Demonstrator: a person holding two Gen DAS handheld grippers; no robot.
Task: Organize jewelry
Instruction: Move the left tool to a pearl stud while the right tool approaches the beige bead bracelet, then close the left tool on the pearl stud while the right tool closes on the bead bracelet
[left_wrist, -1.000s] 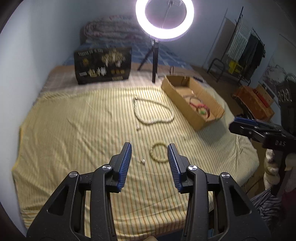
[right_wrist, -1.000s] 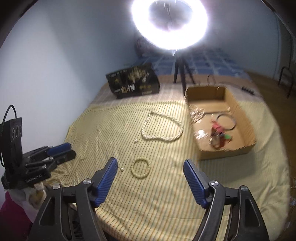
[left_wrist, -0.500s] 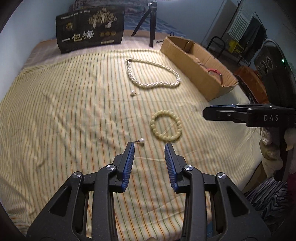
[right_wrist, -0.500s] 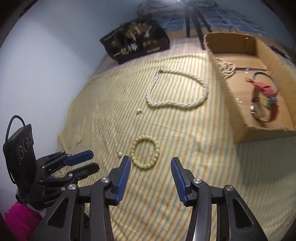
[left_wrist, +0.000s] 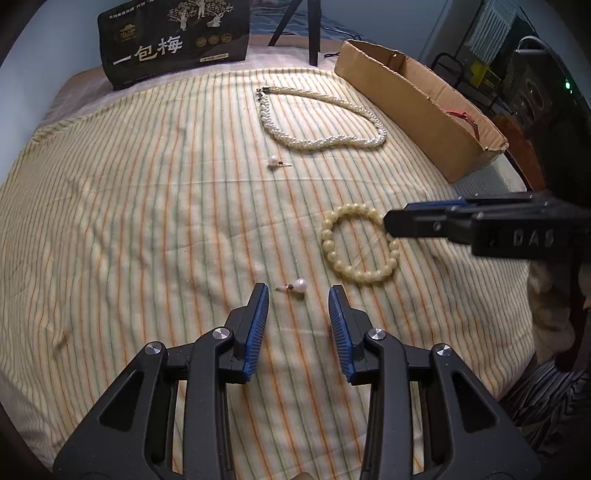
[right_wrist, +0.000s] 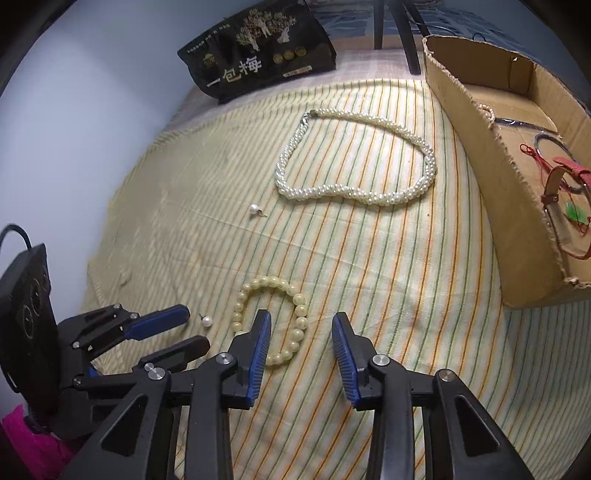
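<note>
A yellow bead bracelet (left_wrist: 354, 275) (right_wrist: 258, 283) lies on the striped sheet. Left of it lies a pearl earring (left_wrist: 300, 285) (right_wrist: 207, 321). My left gripper (left_wrist: 298, 295) (right_wrist: 195, 328) hovers open just short of this earring, touching nothing. My right gripper (right_wrist: 301, 319) (left_wrist: 397, 223) is low over the bracelet. Its jaws are closing, with the bracelet's right side between them and the pads clear of the beads. Farther back lie a twisted pearl necklace (left_wrist: 321, 142) (right_wrist: 354, 194) and a second pearl earring (left_wrist: 273, 160) (right_wrist: 253, 209).
An open cardboard box (left_wrist: 424, 103) (right_wrist: 498, 177) at the right holds a red strap and other pieces. A black printed bag (left_wrist: 173, 44) (right_wrist: 258, 55) stands at the back beside a dark tripod leg (left_wrist: 314, 33). The bed edge falls away near the right gripper.
Both grippers have come down close to the sheet. The right jaws have narrowed a lot and now straddle the bracelet's side. The left jaws narrowed slightly near the earring.
</note>
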